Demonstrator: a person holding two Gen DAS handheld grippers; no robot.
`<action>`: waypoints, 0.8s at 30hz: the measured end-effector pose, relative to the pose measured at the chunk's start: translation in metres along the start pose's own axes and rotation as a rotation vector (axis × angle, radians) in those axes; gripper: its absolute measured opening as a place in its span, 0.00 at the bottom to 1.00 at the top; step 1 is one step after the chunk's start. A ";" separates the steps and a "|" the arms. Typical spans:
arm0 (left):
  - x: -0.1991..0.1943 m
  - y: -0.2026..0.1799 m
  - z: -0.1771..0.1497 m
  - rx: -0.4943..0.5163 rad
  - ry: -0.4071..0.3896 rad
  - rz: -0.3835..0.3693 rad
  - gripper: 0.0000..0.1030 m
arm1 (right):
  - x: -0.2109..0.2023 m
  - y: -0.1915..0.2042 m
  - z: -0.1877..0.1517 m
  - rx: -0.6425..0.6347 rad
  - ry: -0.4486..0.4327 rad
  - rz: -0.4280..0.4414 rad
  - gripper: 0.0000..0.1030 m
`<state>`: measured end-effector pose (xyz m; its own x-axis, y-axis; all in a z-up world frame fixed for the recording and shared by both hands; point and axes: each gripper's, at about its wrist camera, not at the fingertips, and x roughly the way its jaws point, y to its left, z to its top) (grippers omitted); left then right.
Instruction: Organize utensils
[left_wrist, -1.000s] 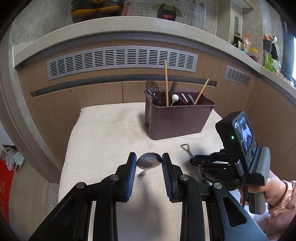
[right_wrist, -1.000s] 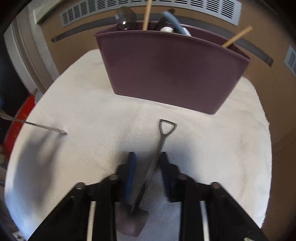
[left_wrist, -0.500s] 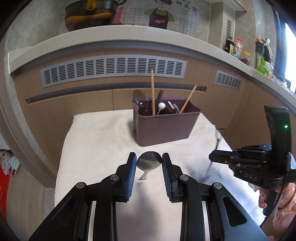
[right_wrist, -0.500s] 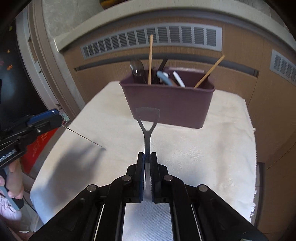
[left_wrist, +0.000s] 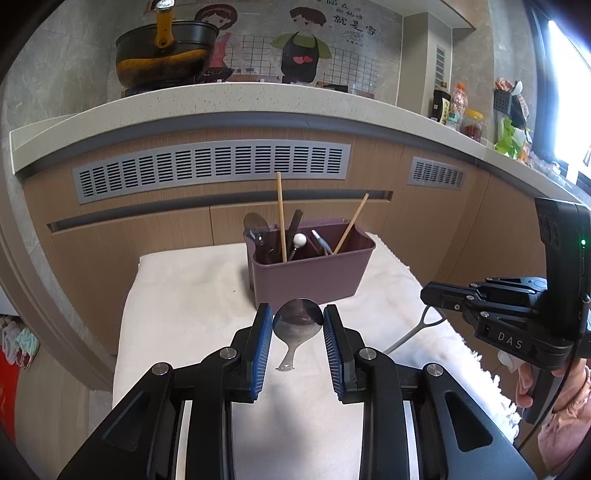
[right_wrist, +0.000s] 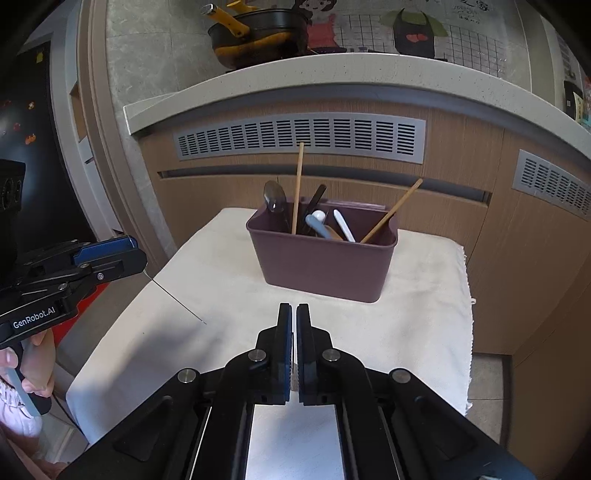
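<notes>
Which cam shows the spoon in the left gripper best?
Left wrist: the spoon faces the lens, bowl clamped between the left gripper pads, handle hanging down. Right wrist shows only its handle, edge-on.

The lower ends of the utensils (right_wrist: 314, 218) were hidden inside the purple holder (right_wrist: 321, 266), and the small shovel's blade (left_wrist: 410, 334) vanished behind the right gripper (left_wrist: 428, 295).

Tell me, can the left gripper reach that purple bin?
Probably yes. The left gripper holds the spoon just short of the purple bin, with only bare cloth between; the right gripper, holding another utensil, is aside.
</notes>
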<state>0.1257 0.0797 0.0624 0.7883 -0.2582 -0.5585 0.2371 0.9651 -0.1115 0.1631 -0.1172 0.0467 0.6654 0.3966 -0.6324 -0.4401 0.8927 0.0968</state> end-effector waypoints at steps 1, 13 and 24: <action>0.000 -0.001 0.000 0.000 0.001 0.000 0.28 | -0.001 -0.001 0.001 0.002 0.000 0.001 0.01; 0.013 0.010 -0.012 -0.030 0.059 -0.001 0.28 | 0.033 -0.011 -0.027 0.037 0.144 0.051 0.05; 0.023 0.014 -0.019 -0.039 0.088 -0.012 0.28 | 0.076 0.010 -0.079 0.036 0.366 0.072 0.58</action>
<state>0.1367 0.0884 0.0322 0.7322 -0.2661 -0.6269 0.2221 0.9635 -0.1496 0.1620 -0.0953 -0.0607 0.3716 0.3615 -0.8551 -0.4521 0.8749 0.1734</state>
